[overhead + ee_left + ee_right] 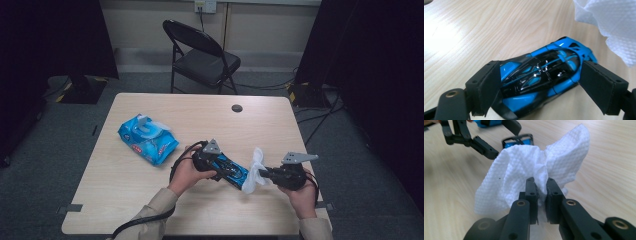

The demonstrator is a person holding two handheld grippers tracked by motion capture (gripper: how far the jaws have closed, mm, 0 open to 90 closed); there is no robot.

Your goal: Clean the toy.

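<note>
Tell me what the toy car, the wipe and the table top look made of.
Toy car: likely hard plastic, glossy blue and black, with sharp highlights on the roof.
Wipe: white nonwoven cloth or paper, matte, with an embossed dot texture and soft folds.
Table: pale wood-grain surface, probably laminate, smooth with a faint sheen.

Glossy blue-and-black plastic toy car (541,77): blue body panels, black roof. Crumpled white paper wipe (529,177): embossed dot texture. Black gripper fingers (484,85). Blue plastic wipe pack (148,138): white lid, red lettering. Pale woodgrain surface (150,190).
</note>
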